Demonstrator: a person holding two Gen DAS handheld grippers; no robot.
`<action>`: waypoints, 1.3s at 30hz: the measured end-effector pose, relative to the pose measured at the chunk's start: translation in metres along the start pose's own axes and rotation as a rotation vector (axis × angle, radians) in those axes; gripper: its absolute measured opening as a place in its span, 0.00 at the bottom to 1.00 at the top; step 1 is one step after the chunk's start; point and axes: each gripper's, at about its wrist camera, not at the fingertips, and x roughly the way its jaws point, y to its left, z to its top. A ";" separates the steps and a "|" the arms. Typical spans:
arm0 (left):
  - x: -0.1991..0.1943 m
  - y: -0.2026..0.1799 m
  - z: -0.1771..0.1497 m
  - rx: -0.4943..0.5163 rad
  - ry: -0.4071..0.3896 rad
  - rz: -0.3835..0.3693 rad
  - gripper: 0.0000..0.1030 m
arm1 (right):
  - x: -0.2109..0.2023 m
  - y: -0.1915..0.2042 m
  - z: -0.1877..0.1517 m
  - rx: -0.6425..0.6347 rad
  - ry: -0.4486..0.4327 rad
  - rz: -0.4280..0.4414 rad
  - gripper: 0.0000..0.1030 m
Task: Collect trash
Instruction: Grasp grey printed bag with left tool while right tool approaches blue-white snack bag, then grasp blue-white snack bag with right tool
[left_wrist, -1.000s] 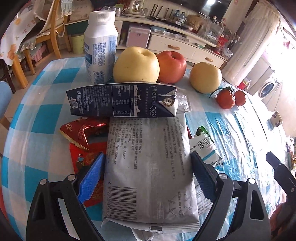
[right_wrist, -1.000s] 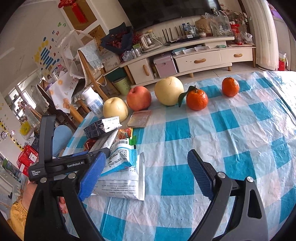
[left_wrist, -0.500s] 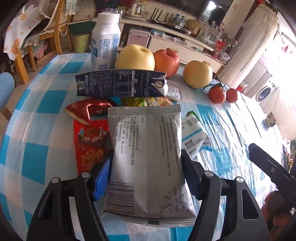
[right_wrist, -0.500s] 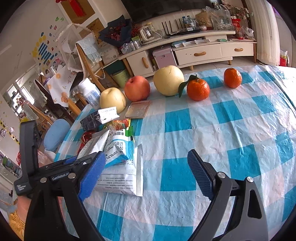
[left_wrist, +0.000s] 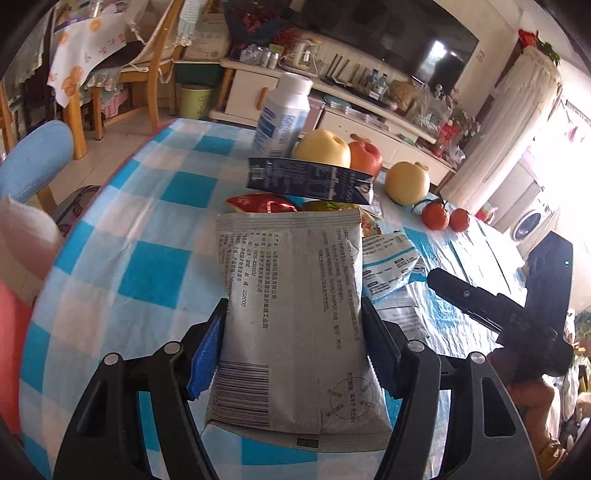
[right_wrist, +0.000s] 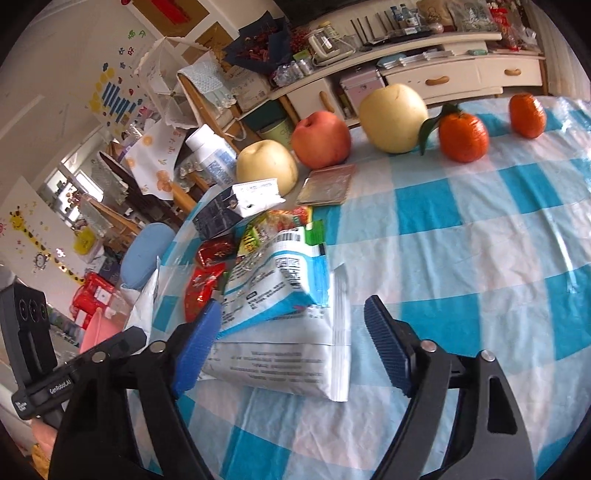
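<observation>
Left wrist view: the left gripper pinches a grey snack packet at lower centre, both pads pressed against its long sides; the packet's long axis runs straight away from the claw. Beyond it, upper centre, lie a dark milk carton, a red wrapper and a blue-and-white pouch on the checked tablecloth.

Right wrist view: the right gripper, its jaws just narrowing yet spread and touching nothing, frames a white packet at lower centre. That packet lies crosswise between the pads, with the blue-and-white pouch resting on top, and the right claw is the nearer one.
</observation>
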 end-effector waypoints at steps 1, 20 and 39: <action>-0.001 0.003 -0.001 -0.007 -0.004 -0.002 0.66 | 0.004 0.000 0.000 0.006 0.002 0.012 0.74; -0.004 0.042 0.001 -0.023 -0.028 0.009 0.67 | 0.040 0.024 0.011 -0.113 -0.020 -0.044 0.44; -0.023 0.054 0.001 -0.045 -0.069 -0.018 0.67 | 0.006 0.067 -0.007 -0.247 -0.095 -0.087 0.26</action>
